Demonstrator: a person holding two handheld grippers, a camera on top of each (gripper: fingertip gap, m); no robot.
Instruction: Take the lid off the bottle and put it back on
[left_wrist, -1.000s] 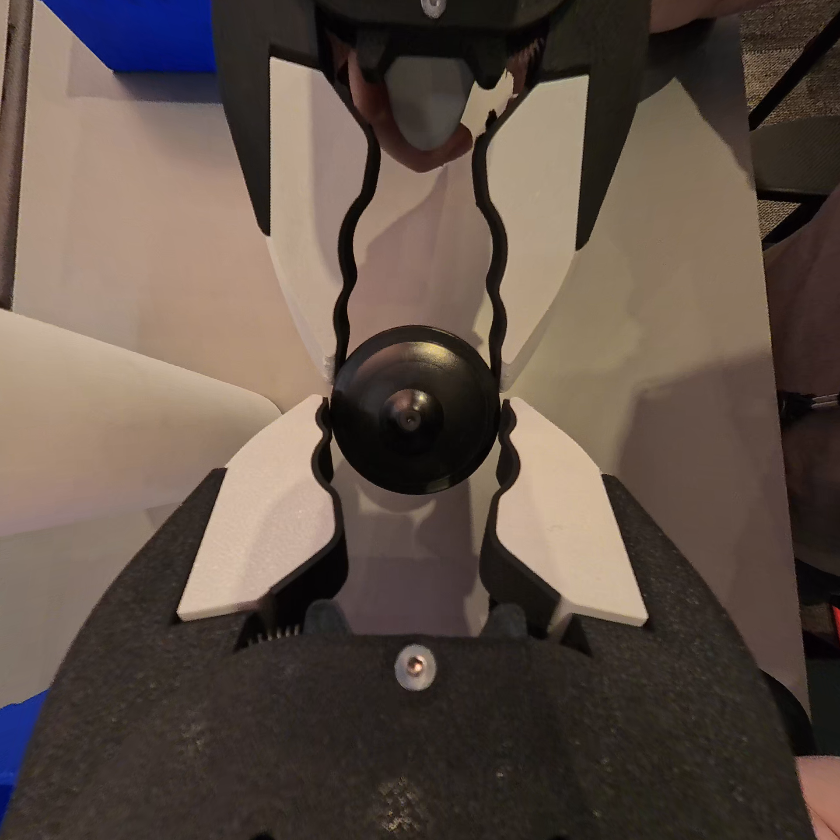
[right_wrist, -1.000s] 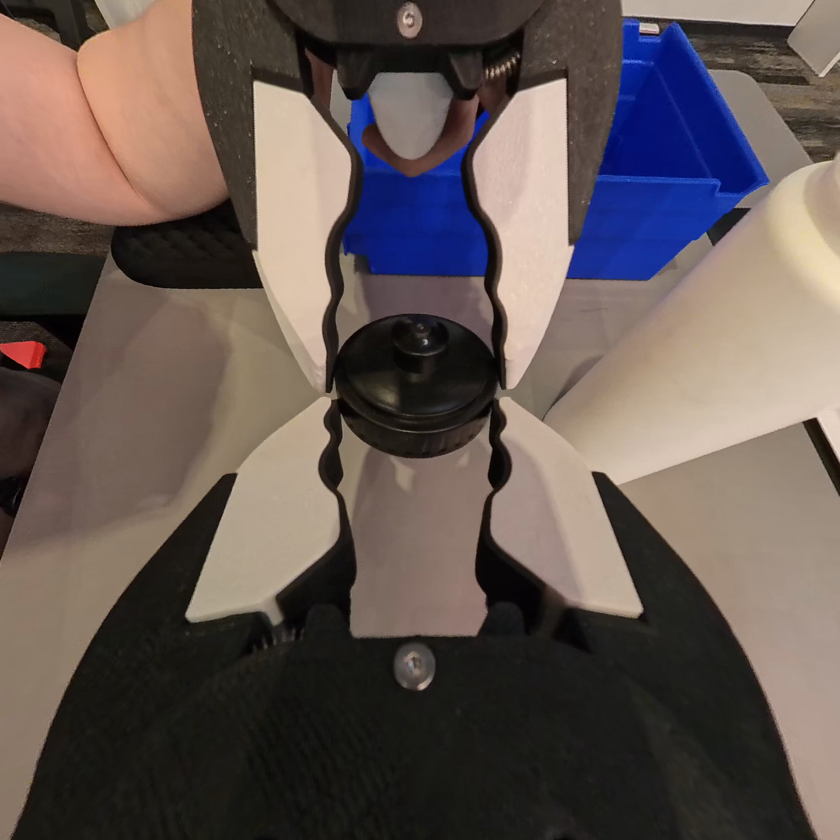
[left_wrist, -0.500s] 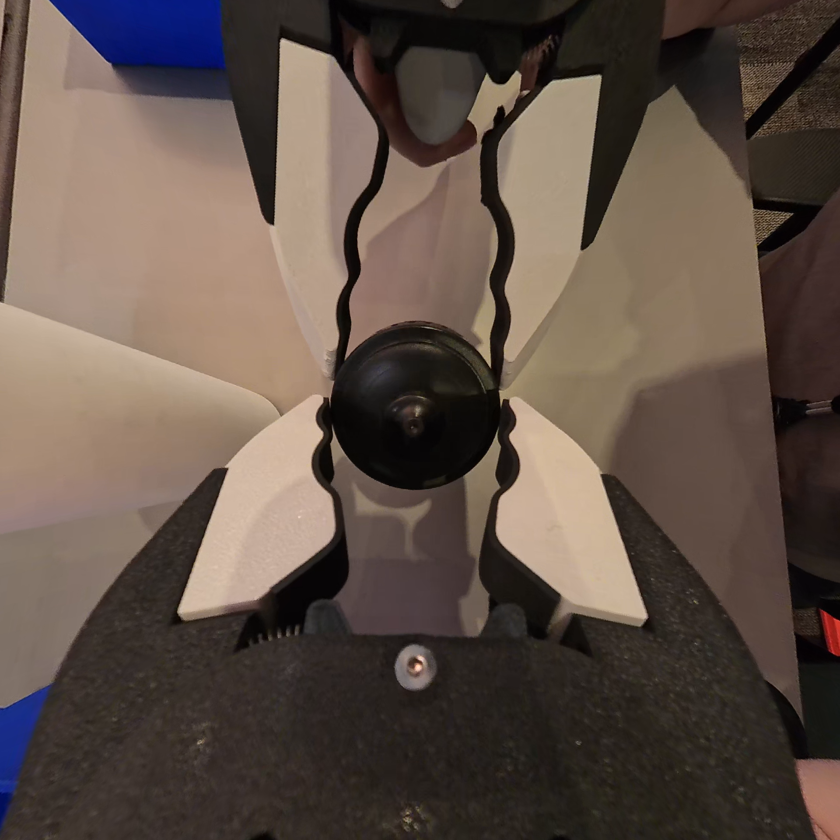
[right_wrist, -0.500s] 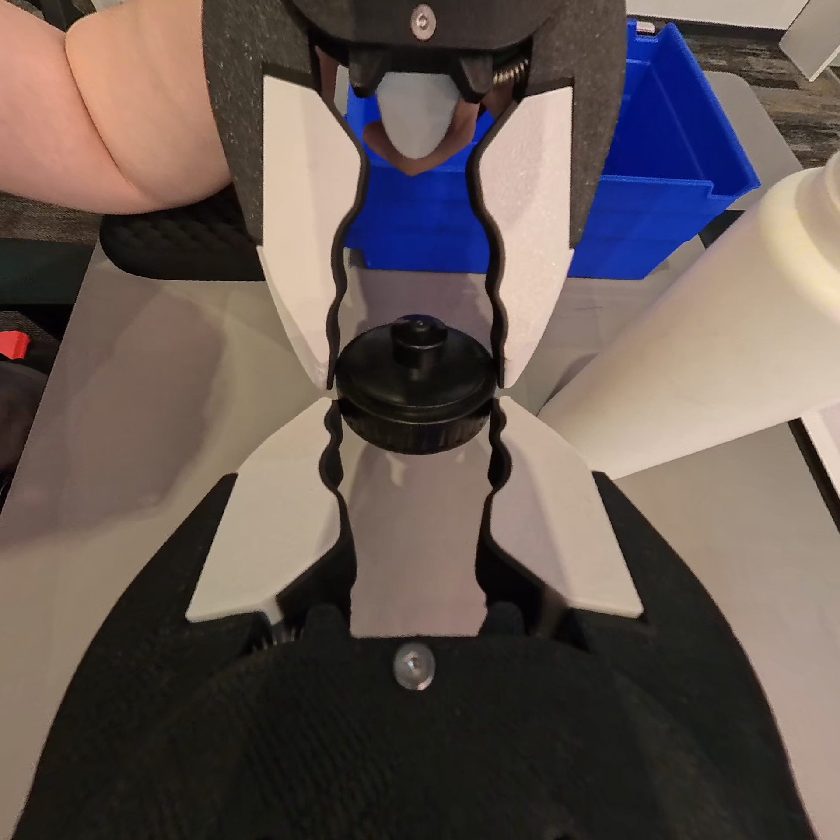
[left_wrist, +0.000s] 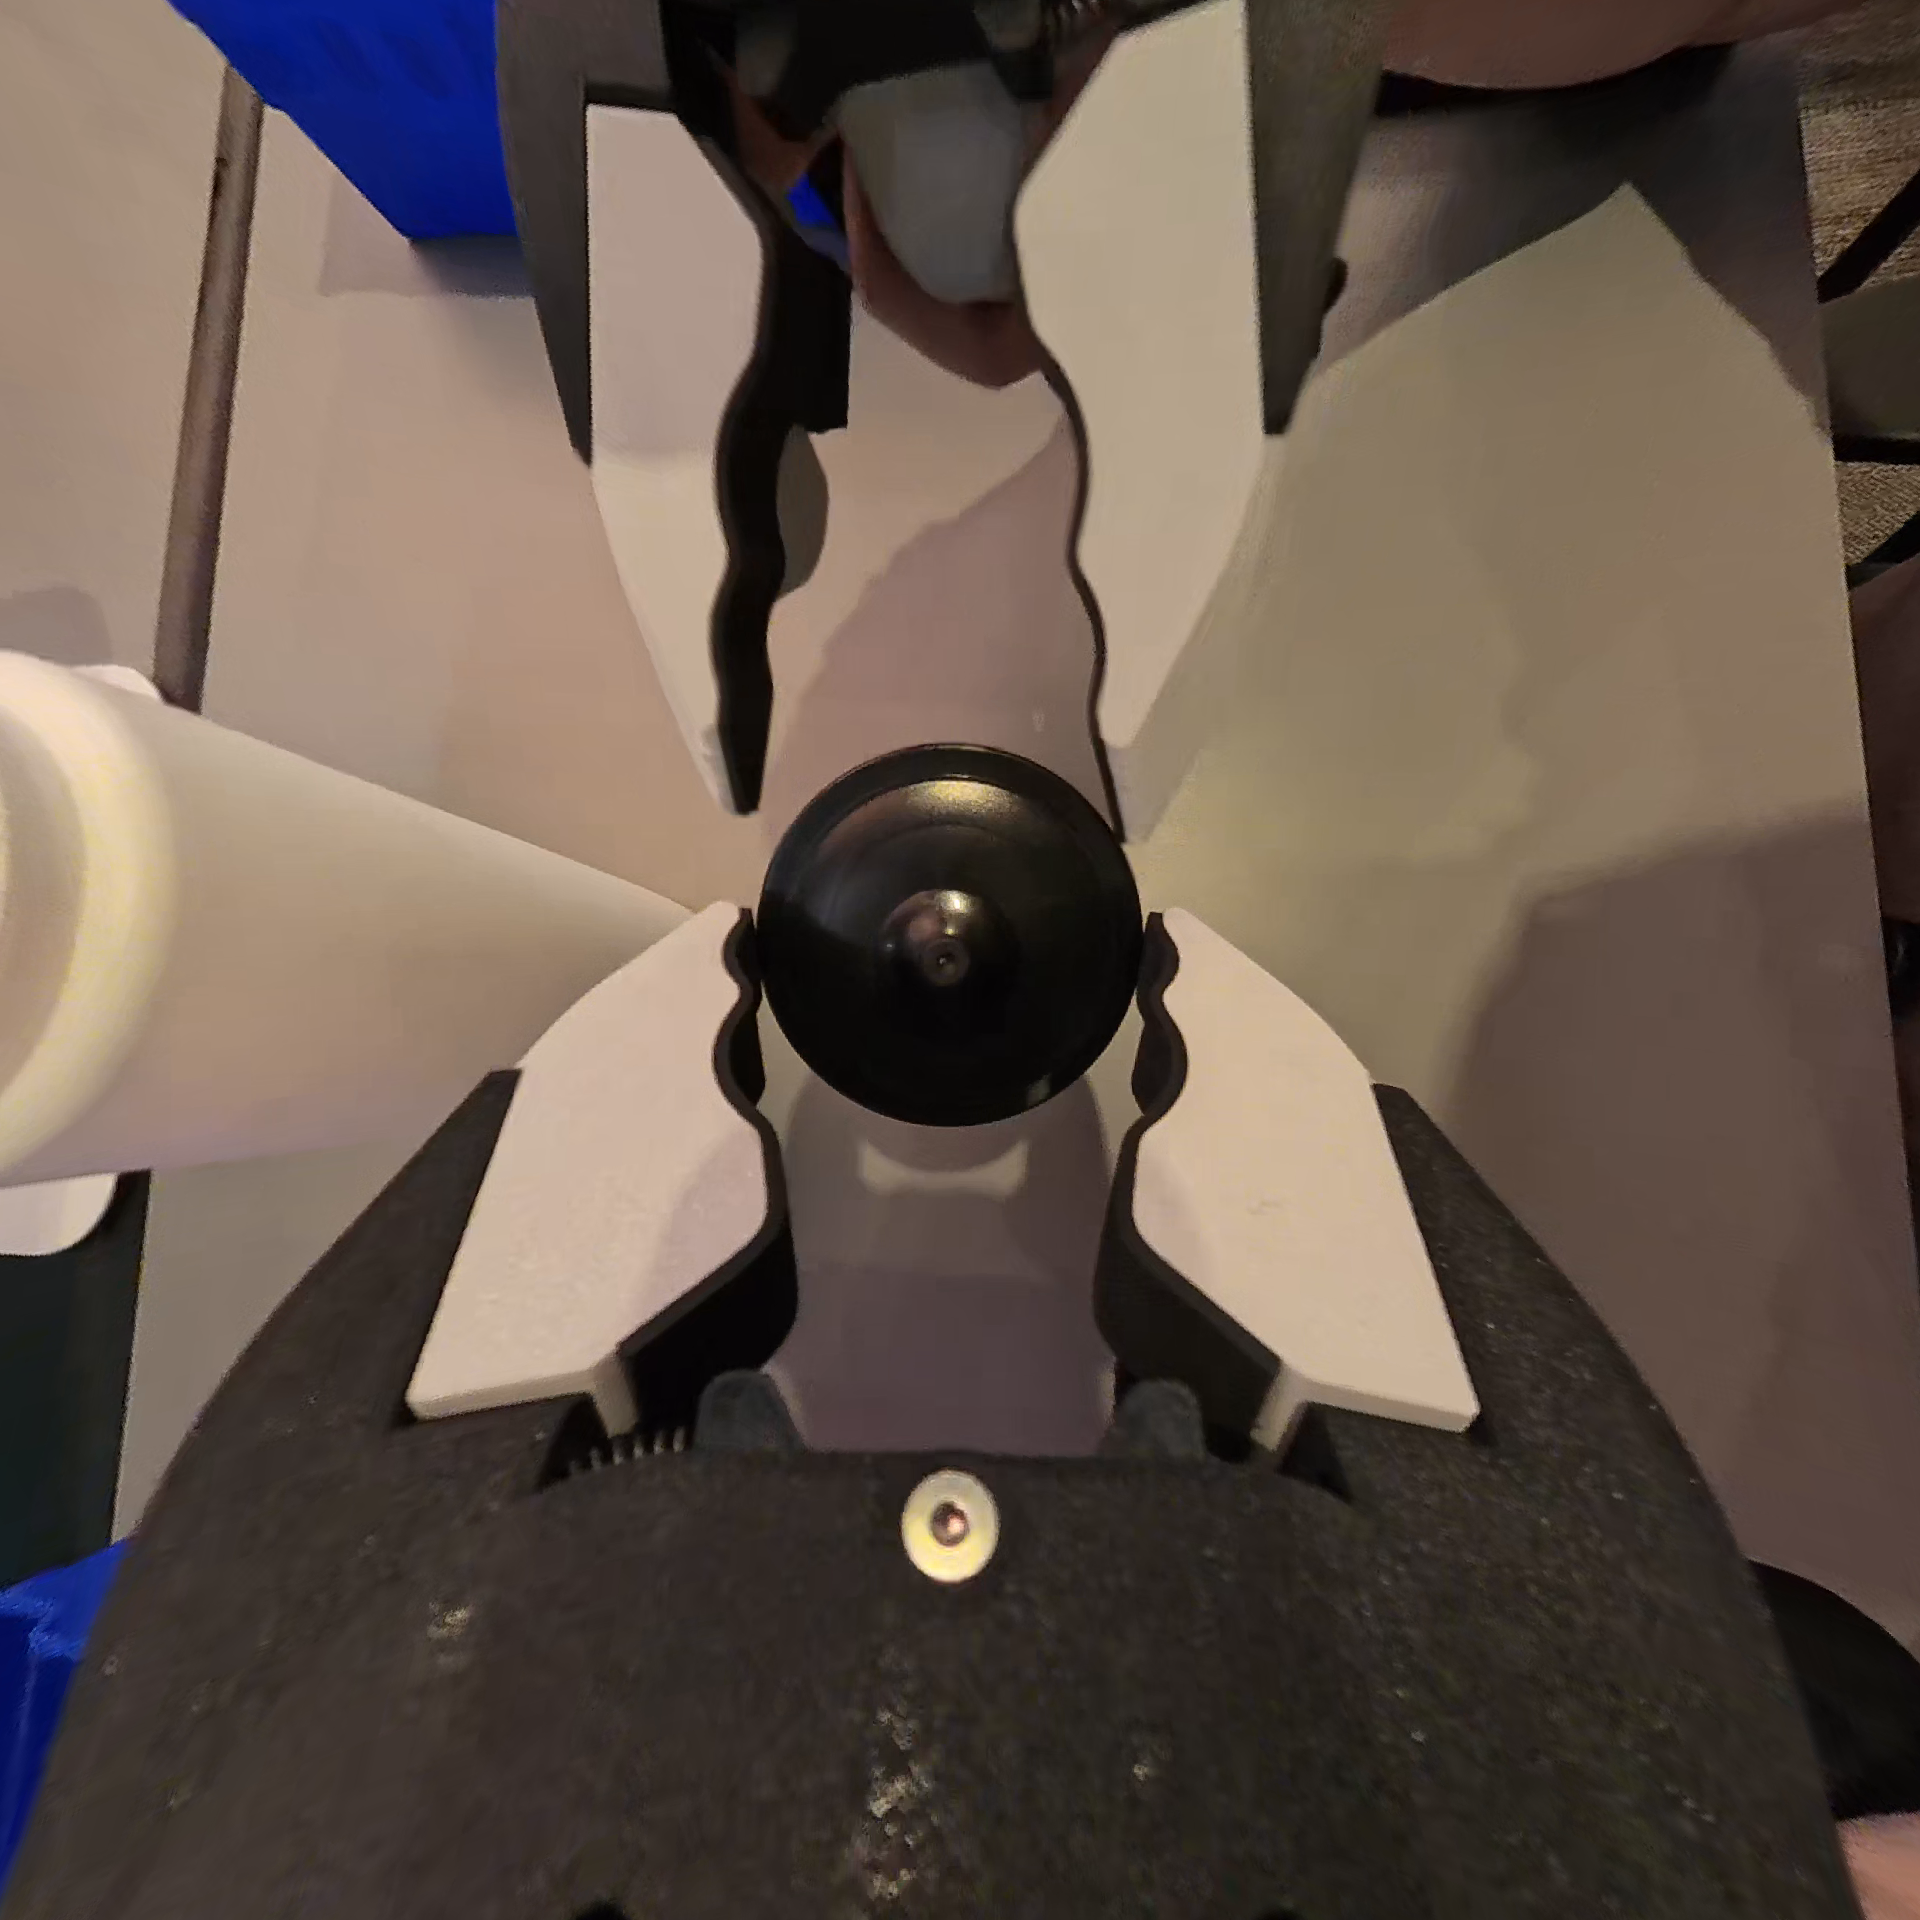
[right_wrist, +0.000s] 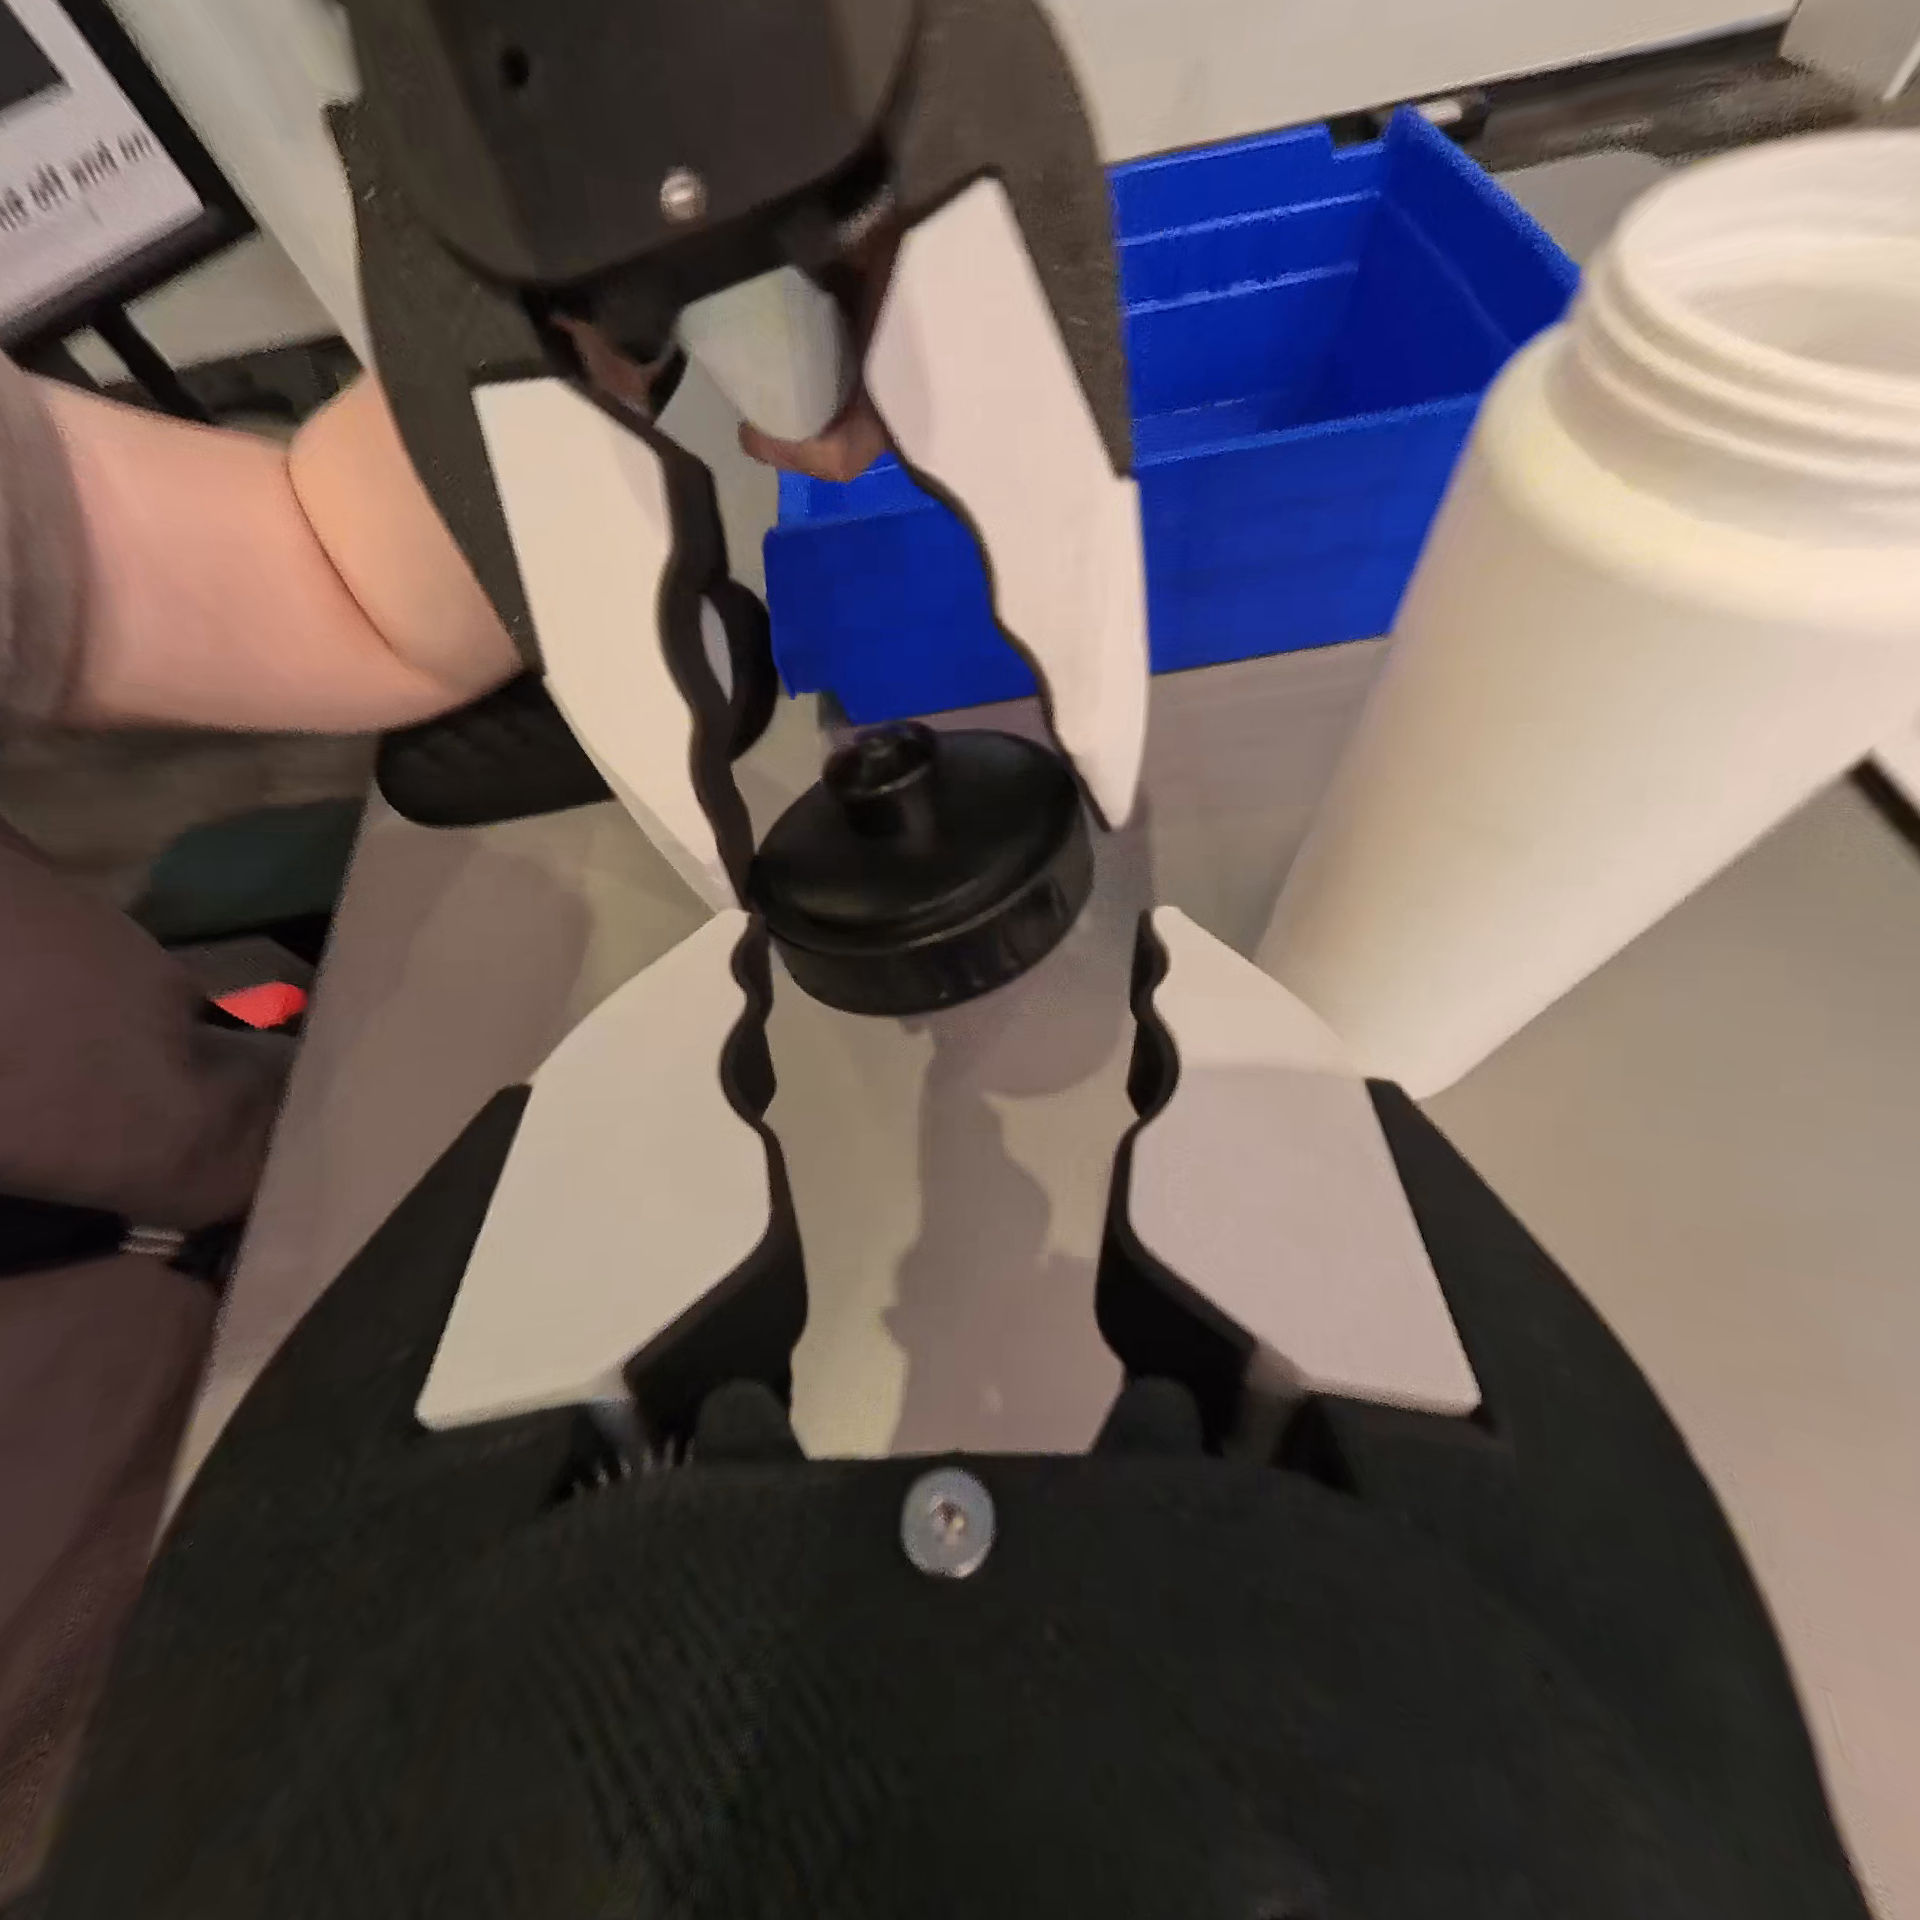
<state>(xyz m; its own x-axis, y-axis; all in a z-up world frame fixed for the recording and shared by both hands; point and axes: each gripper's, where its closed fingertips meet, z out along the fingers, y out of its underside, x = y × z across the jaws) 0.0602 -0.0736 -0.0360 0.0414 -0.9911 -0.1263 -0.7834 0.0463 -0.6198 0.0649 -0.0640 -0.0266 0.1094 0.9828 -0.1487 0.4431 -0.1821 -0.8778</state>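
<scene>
**Two claws, one lid: a mid-air handover**

Seen from the left wrist, the open white bottle (left_wrist: 260, 935) stands uncapped by the table's (left_wrist: 416, 520) left edge. At centre, the left gripper (left_wrist: 945, 925) clenches the black lid (left_wrist: 948, 997) aloft. The right gripper (right_wrist: 945, 923) is released, probably ceding the lid for recapping.

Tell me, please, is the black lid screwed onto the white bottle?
No, the bottle stands open with bare threads, and the lid sits apart between the fingers.

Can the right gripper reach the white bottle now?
Probably yes. The right gripper looks clear of the lid, which the left gripper holds, and the bottle stands beside it with nothing between.
</scene>
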